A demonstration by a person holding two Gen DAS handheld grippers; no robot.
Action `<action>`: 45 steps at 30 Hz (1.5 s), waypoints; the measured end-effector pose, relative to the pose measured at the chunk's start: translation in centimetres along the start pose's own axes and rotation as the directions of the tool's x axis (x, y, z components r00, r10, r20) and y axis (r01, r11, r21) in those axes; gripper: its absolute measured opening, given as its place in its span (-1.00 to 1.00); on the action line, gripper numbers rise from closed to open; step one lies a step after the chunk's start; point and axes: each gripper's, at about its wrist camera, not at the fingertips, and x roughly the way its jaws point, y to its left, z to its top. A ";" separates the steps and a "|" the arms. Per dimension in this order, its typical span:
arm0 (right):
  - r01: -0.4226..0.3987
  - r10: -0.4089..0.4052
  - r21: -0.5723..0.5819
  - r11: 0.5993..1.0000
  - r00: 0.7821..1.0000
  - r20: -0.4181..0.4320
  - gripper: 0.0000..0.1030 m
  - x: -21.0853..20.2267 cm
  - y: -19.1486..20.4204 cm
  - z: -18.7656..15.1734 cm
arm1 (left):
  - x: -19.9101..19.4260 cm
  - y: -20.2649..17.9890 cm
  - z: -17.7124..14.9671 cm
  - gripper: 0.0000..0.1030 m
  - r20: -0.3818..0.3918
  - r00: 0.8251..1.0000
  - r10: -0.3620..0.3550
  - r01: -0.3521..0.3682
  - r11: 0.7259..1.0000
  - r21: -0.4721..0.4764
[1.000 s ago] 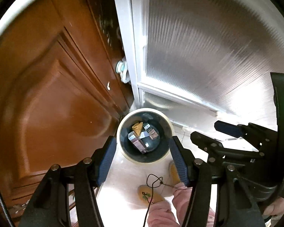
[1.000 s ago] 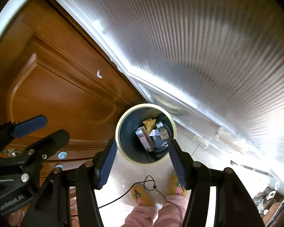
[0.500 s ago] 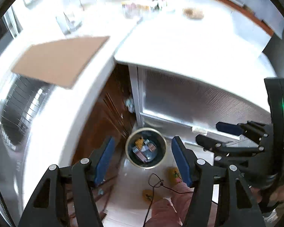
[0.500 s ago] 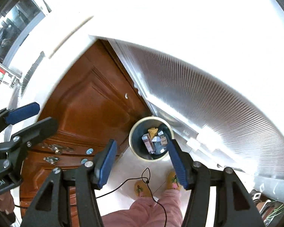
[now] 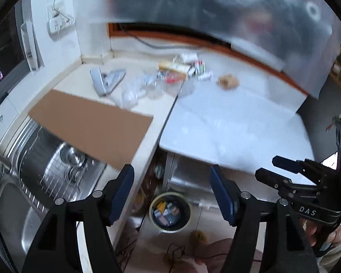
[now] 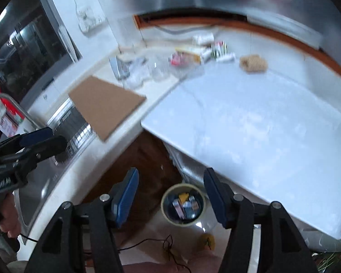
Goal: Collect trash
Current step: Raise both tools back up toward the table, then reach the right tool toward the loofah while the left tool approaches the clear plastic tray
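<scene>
A: What changed since a second ago?

B: Both views rose from the trash bin (image 5: 169, 212) on the floor up above the table (image 5: 234, 122). The bin, with packets inside, now looks small, between each pair of fingers.

A: And the fingers?

B: The left gripper (image 5: 171, 192) has just been opening, nothing between its fingers. The right gripper (image 6: 170, 195) stands apart too, empty.

A: Trash left?

B: Wrappers and boxes (image 5: 181, 70) lie at the table's far edge, a crumpled brown wad (image 6: 253, 63) just beside them.
</scene>
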 end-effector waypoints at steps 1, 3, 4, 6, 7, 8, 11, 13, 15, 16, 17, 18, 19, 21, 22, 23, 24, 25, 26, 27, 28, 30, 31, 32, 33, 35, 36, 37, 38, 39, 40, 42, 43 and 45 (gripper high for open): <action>0.003 -0.003 0.002 1.000 1.000 0.012 0.18 -0.6 -0.1 0.6 | -0.2 0.1 0.7 0.31 0.009 1.000 -0.008 0.008 1.000 -0.005; 0.009 -0.009 0.014 1.000 1.000 0.029 0.18 -1.5 -1.0 2.1 | -0.5 0.0 2.2 0.32 0.026 0.999 -0.030 0.031 0.999 -0.016; 0.013 -0.013 0.021 1.000 0.999 0.033 0.18 -1.7 -1.2 2.6 | -0.5 0.0 3.1 0.32 0.032 0.999 -0.042 0.043 0.999 -0.022; 0.016 -0.017 0.040 0.999 0.999 0.036 0.18 -1.8 -2.3 4.2 | -0.1 -0.3 4.5 0.32 0.038 0.997 -0.065 0.066 0.997 -0.035; 0.010 -0.012 0.049 0.999 0.999 0.037 0.19 -1.7 -2.9 5.1 | 0.3 -0.4 5.2 0.32 0.040 0.997 -0.073 0.075 0.996 -0.044; 0.003 -0.005 0.060 0.998 0.999 0.036 0.19 -1.5 -3.7 6.0 | 1.0 -0.5 6.2 0.32 0.040 0.996 -0.080 0.083 0.995 -0.056; 0.009 -0.013 0.095 0.995 0.999 0.043 0.21 -0.1 -6.4 8.7 | 3.4 -0.9 8.1 0.32 0.027 0.996 -0.084 0.087 0.992 -0.096; 0.010 -0.016 0.132 0.991 0.999 0.044 0.28 1.0 -8.7 10.4 | 5.7 -1.1 9.5 0.32 0.000 0.996 -0.094 0.093 0.987 -0.130; 0.009 -0.017 0.170 0.985 0.999 0.047 0.30 2.4 -11.2 12.1 | 8.4 -1.5 11.0 0.32 -0.032 0.994 -0.107 0.101 0.982 -0.163; 0.013 -0.022 0.184 0.983 0.999 0.047 0.30 3.1 -12.3 12.9 | 9.7 -1.7 11.6 0.32 -0.044 0.993 -0.111 0.102 0.979 -0.176; 0.019 -0.028 0.202 0.979 0.999 0.043 0.30 3.9 -13.5 13.8 | 11.3 -2.0 12.4 0.32 -0.054 0.992 -0.115 0.102 0.976 -0.192; 0.024 -0.033 0.220 0.975 0.999 0.039 0.31 4.9 -14.7 14.7 | 12.7 -2.2 13.1 0.32 -0.062 0.991 -0.115 0.100 0.974 -0.206; 0.029 -0.038 0.237 0.971 0.999 0.034 0.31 5.9 -16.0 15.6 | 14.0 -2.5 13.8 0.32 -0.067 0.991 -0.116 0.099 0.971 -0.216; 0.040 -0.049 0.265 0.963 0.998 0.028 0.31 7.7 -18.0 17.0 | 16.9 -3.0 14.9 0.32 -0.077 0.990 -0.115 0.093 0.966 -0.240; 0.044 -0.054 0.283 0.958 0.998 0.025 0.31 8.9 -19.1 17.8 | 18.2 -3.2 15.4 0.32 -0.082 0.990 -0.113 0.089 0.964 -0.251; 0.048 -0.057 0.296 0.954 0.998 0.021 0.31 9.8 -19.8 18.4 | 20.0 -3.3 15.9 0.32 -0.093 0.990 -0.109 0.080 0.959 -0.272; 0.049 -0.057 0.321 0.946 0.998 0.016 0.31 11.3 -21.0 19.3 | 21.2 -3.4 16.1 0.32 -0.103 0.988 -0.111 0.077 0.953 -0.292; 0.051 -0.059 0.338 0.940 0.998 0.014 0.31 12.2 -21.7 19.7 | 22.7 -3.4 16.5 0.32 -0.107 0.987 -0.118 0.078 0.944 -0.321; 0.055 -0.065 0.370 0.927 0.998 0.013 0.31 13.5 -22.7 20.2 | 23.9 -3.2 16.7 0.32 -0.109 0.987 -0.119 0.074 0.936 -0.345; 0.061 -0.072 0.396 0.916 0.997 0.014 0.31 14.7 -23.5 20.6 | 24.8 -3.1 16.9 0.32 -0.112 0.988 -0.111 0.063 0.929 -0.363; 0.066 -0.079 0.414 0.908 0.997 0.016 0.31 15.4 -23.9 20.8 | 25.8 -2.9 17.0 0.32 -0.114 0.989 -0.099 0.048 0.921 -0.386; 0.086 -0.101 0.459 0.884 0.995 0.009 0.31 17.6 -25.2 21.3 | 27.3 -2.4 17.2 0.32 -0.118 0.990 -0.082 0.026 0.909 -0.416; 0.091 -0.103 0.475 0.875 0.995 0.000 0.31 18.5 -25.5 21.5 | 28.1 -2.2 17.3 0.32 -0.124 0.990 -0.072 0.012 0.902 -0.432; 0.088 -0.098 0.486 0.870 0.995 -0.004 0.31 19.2 -25.8 21.7 | 28.8 -1.9 17.4 0.32 -0.129 0.989 -0.067 0.002 0.894 -0.447; 0.083 -0.091 0.502 0.861 0.996 -0.010 0.31 20.2 -26.1 21.9 | 29.3 -1.7 17.4 0.30 -0.131 0.989 -0.064 -0.004 0.888 -0.460; 0.074 -0.084 0.514 0.855 0.996 -0.004 0.31 21.1 -26.4 22.2 | 30.3 -1.1 17.6 0.28 -0.128 0.990 -0.064 -0.006 0.874 -0.487; 0.074 -0.083 0.516 0.853 0.997 -0.005 0.31 21.7 -26.5 22.4 | 30.6 -1.1 17.6 0.28 -0.128 0.990 -0.064 -0.008 0.870 -0.492; 0.073 -0.079 0.516 0.853 0.997 -0.010 0.31 22.2 -26.6 22.6 | 31.1 -1.0 17.8 0.28 -0.133 0.989 -0.060 -0.014 0.868 -0.496; 0.070 -0.071 0.516 0.854 0.997 -0.018 0.31 22.8 -26.7 22.9 | 31.5 -0.9 17.9 0.28 -0.139 0.989 -0.056 -0.020 0.867 -0.498; 0.071 -0.067 0.518 0.853 0.997 -0.027 0.31 23.3 -26.7 23.1 | 31.8 -0.8 18.0 0.28 -0.142 0.988 -0.055 -0.024 0.866 -0.500; 0.073 -0.066 0.518 0.852 0.997 -0.031 0.31 23.8 -26.8 23.2 | 32.2 -0.7 18.1 0.28 -0.145 0.988 -0.055 -0.025 0.864 -0.504; 0.078 -0.071 0.513 0.855 0.997 -0.034 0.31 24.5 -26.9 23.5 | 33.0 -0.5 18.2 0.26 -0.151 0.987 -0.059 -0.027 0.857 -0.515; 0.079 -0.072 0.508 0.858 0.997 -0.034 0.31 24.8 -26.9 23.6 | 33.4 -0.5 18.2 0.25 -0.154 0.986 -0.061 -0.029 0.854 -0.519; 0.084 -0.083 0.496 0.864 0.996 -0.024 0.30 25.1 -26.8 23.6 | 34.2 -0.4 18.3 0.22 -0.162 0.985 -0.059 -0.037 0.848 -0.529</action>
